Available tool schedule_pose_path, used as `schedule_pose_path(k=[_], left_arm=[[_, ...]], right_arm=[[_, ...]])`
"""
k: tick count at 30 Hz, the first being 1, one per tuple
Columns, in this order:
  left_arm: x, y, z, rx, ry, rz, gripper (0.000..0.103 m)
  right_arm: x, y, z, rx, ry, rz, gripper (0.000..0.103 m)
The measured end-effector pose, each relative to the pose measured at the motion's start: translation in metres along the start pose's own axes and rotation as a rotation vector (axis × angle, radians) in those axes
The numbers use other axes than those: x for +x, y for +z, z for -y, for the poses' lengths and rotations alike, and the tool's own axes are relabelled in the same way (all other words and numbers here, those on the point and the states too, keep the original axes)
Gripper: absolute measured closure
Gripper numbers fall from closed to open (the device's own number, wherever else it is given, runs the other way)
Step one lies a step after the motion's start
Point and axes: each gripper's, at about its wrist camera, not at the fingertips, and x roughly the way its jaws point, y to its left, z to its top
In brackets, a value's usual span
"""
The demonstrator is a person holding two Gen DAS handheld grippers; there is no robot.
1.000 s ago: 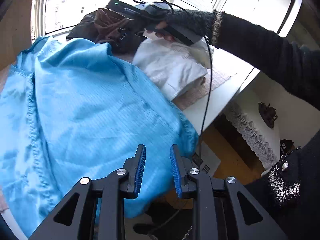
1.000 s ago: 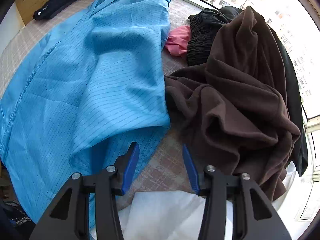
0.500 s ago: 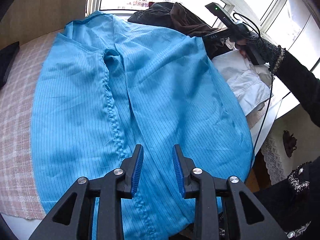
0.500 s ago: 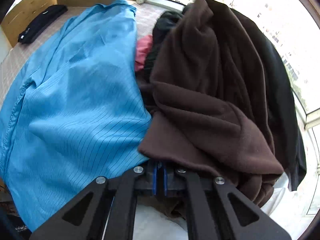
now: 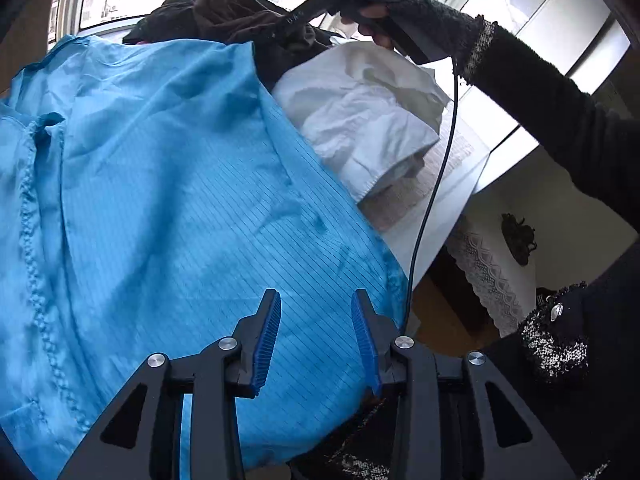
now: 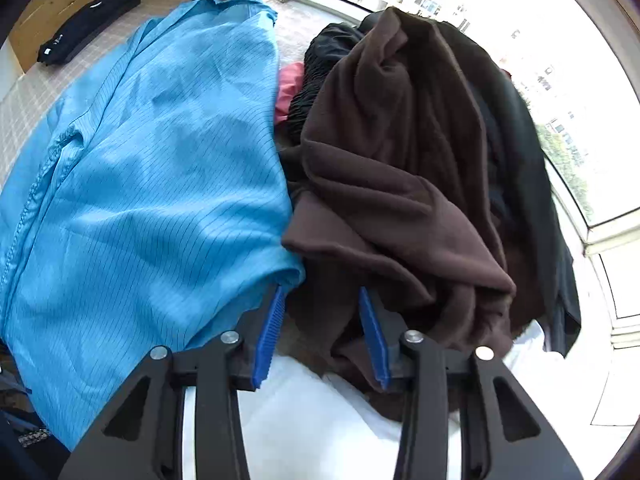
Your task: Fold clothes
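Lying spread over the desk [image 6: 24,92], with the near hem hanging over the front edge, the blue striped garment [image 5: 168,208] looks thin, light and rather slippery (probably a smooth synthetic weave), so likely to slide and wrinkle when pulled, not to keep a crease by itself. Best taken at a hem corner or along the stitched seam [image 5: 32,248], where the cloth is doubled and gives more to pinch. Left hand-held gripper [image 5: 316,340] hovering over the lower part of the garment, blue pads wide apart, nothing between them. Right hand-held gripper [image 6: 322,332] also wide open and empty, poised just where the blue edge meets the brown fleece [image 6: 400,184], which seems thick, soft and heavier. Shown only in the left wrist view: the person's hand [image 5: 384,16] and black sleeve [image 5: 560,112] holding the right device, its cable [image 5: 436,184], and the crumpled white garment [image 5: 368,120] beside the blue one. Shown only in the right wrist view: the whole dark pile near the window, a pink piece [image 6: 290,88] between, and a black folded item [image 6: 88,24] far on the desk.
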Motion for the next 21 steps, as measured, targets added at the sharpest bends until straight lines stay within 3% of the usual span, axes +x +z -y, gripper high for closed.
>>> schedule_pose_path(k=[5,7,9,12,13,14,15,18,21], left_arm=[[0.017,-0.020,0.020,0.052,0.048,-0.057,0.067],[0.011,-0.024,0.016,0.028,0.053,-0.051,0.067],[0.005,-0.025,0.008,-0.009,0.047,-0.042,0.067],[-0.001,-0.023,0.007,-0.012,0.061,-0.037,0.067],[-0.003,-0.022,0.009,-0.005,0.067,-0.035,0.067],[-0.005,-0.021,0.012,0.003,0.073,-0.033,0.067],[-0.006,-0.020,0.015,0.010,0.080,-0.031,0.067],[-0.014,-0.021,0.023,0.036,0.089,-0.018,0.067],[-0.019,-0.024,0.025,0.043,0.112,-0.009,0.067]], right_arm=[[-0.058,-0.107,-0.033,0.135,0.282,0.091,0.062],[-0.064,-0.156,-0.070,0.172,0.325,0.105,0.062],[-0.051,-0.175,-0.098,0.193,0.297,0.104,0.062],[-0.014,-0.179,-0.093,0.275,0.287,0.068,0.062],[-0.001,-0.179,-0.090,0.303,0.279,0.053,0.067],[0.013,-0.179,-0.087,0.331,0.272,0.038,0.085],[0.023,-0.180,-0.082,0.339,0.254,0.018,0.092],[0.037,-0.172,-0.052,0.364,0.261,-0.011,0.098],[0.042,-0.170,-0.022,0.352,0.068,-0.039,0.099]])
